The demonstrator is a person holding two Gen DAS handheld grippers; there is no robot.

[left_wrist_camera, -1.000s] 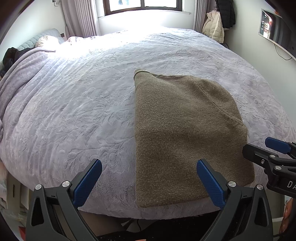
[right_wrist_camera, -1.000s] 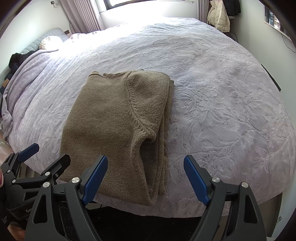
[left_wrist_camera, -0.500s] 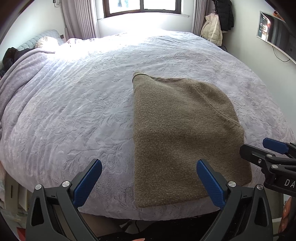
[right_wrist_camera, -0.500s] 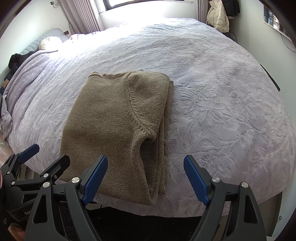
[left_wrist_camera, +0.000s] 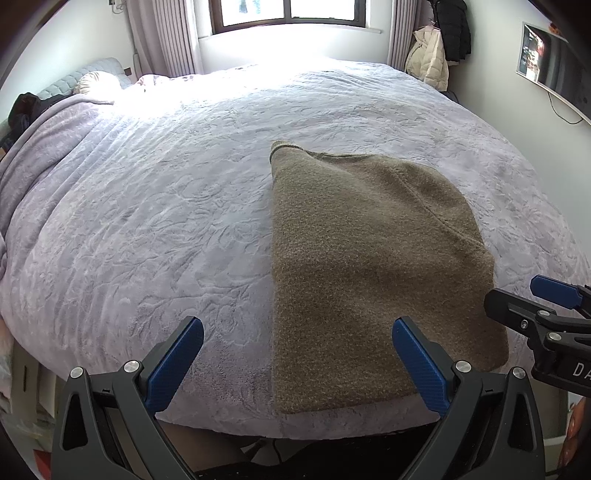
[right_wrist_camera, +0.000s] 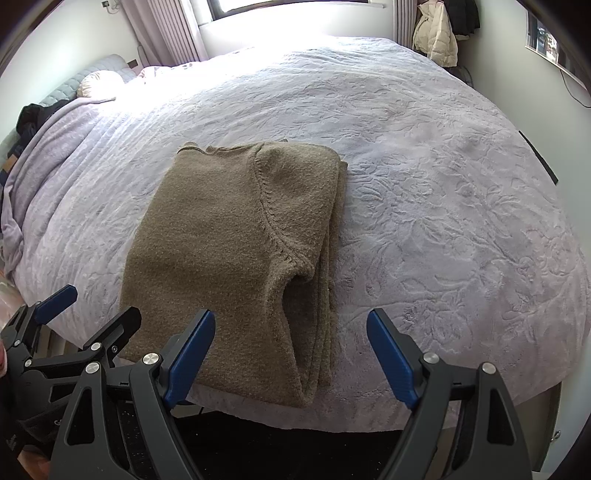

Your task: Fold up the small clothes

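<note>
Currently, the left gripper point(left_wrist_camera: 297, 352) is held with its two blue-padded fingers point(left_wrist_camera: 176, 363) spread wide and nothing between them. It is positioned above the near edge of the bed point(left_wrist_camera: 147, 221), clear of the fabric. The right gripper point(right_wrist_camera: 291, 354) is in the same condition: jaws wide apart, empty, and poised over the near edge of the bed.

The folded sweater point(right_wrist_camera: 229, 251), an olive-brown knit, lies flat on the lavender embossed bedspread point(right_wrist_camera: 424, 206), close to the near edge. In the right wrist view its folded layers are stacked along the right side, and a sleeve seam curves across the top surface. In the left wrist view the sweater point(left_wrist_camera: 362, 266) sits right of centre, with its straight left edge running away from the camera. Neither gripper touches the sweater.

A window point(left_wrist_camera: 291, 14) and curtains point(left_wrist_camera: 162, 37) stand at the far wall. Jackets point(left_wrist_camera: 430, 55) hang at the far right corner. A dark item point(left_wrist_camera: 26, 110) at the far left, possibly clothing, is too distorted to identify.
</note>
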